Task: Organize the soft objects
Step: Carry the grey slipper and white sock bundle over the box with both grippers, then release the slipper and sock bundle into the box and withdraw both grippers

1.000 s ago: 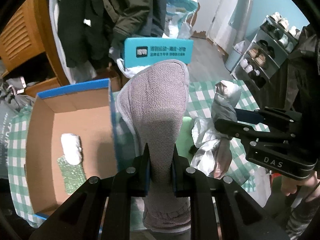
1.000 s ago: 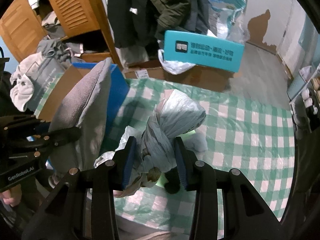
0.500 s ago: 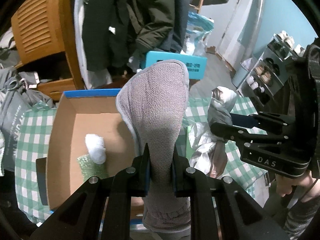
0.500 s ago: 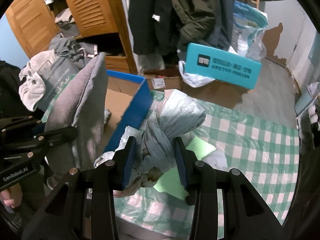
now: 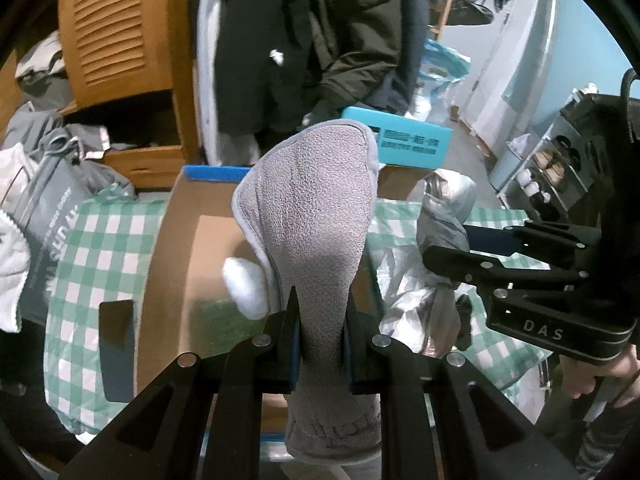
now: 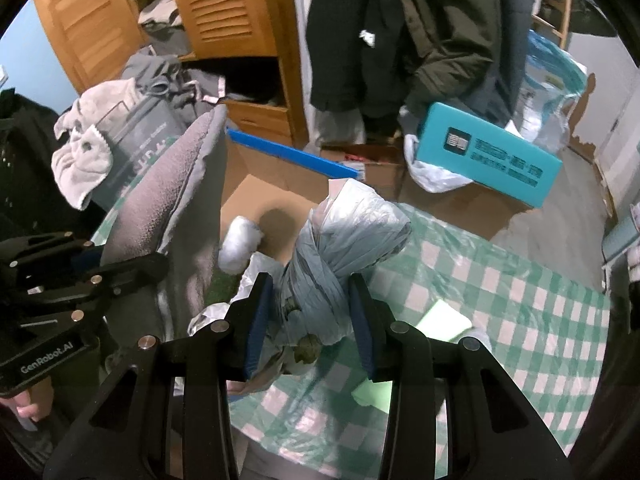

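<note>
While the left wrist view faces the pebbled grey sole of a slipper point(image 5: 316, 232) clamped upright in the left gripper point(image 5: 320, 340), the right wrist view catches that slipper point(image 6: 168, 200) edge-on, held above the near edge of the open cardboard box point(image 6: 272, 196). Both left jaws press the slipper's narrow part, its heel end hanging below them. The right gripper point(image 6: 310, 320) is closed around a knotted pale plastic bag bundle point(image 6: 340, 248), held above the green checked cloth on the desk point(image 6: 520, 300); from the left wrist the same bundle point(image 5: 440, 216) shows side-on, its loose plastic hanging down. Inside the box lie a white roll point(image 6: 240, 244) and a green scrubby patch point(image 5: 224, 316), the latter clearer in the left view. Only the right view shows a pale green sheet point(image 6: 444, 322) on the cloth. Readable writing: "DAS" on the right gripper body point(image 5: 544, 334), "GenRobot.AI" on the left gripper body point(image 6: 46, 358). Print on the teal box point(image 6: 488, 156) is too small to read.
</note>
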A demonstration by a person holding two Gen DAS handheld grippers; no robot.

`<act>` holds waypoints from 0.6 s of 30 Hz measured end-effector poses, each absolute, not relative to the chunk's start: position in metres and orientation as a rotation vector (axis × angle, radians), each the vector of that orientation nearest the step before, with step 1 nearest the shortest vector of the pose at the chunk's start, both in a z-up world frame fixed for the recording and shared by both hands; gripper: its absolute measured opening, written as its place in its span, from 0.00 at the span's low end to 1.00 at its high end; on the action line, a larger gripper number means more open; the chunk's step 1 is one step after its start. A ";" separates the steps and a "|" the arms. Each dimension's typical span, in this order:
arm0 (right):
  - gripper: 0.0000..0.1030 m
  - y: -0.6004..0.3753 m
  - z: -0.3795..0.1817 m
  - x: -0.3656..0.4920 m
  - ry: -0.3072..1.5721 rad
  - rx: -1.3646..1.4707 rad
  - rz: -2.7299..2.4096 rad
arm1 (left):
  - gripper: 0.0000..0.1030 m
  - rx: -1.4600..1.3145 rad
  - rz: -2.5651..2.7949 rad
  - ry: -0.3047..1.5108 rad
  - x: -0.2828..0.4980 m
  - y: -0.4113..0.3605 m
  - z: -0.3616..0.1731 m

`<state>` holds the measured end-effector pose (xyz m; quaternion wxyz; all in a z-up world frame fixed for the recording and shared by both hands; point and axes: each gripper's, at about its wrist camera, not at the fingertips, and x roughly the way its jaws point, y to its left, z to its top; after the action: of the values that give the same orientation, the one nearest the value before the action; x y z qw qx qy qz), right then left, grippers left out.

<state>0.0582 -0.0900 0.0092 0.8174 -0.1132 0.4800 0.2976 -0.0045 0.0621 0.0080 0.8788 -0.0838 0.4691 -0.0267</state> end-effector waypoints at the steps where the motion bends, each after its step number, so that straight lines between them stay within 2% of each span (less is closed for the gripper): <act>1: 0.36 -0.086 0.008 0.058 1.026 -0.244 0.639 | 0.16 -0.176 -0.049 0.980 -0.004 0.065 0.007; 18: 0.36 -0.029 -0.024 0.057 1.101 -0.317 0.704 | 0.16 -0.214 0.061 1.065 0.000 0.108 -0.034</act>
<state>0.0573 -0.0289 -0.0238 0.7822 -0.1468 0.5101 0.3262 -0.0001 0.1078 -0.0340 0.8558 -0.1016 0.5064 0.0291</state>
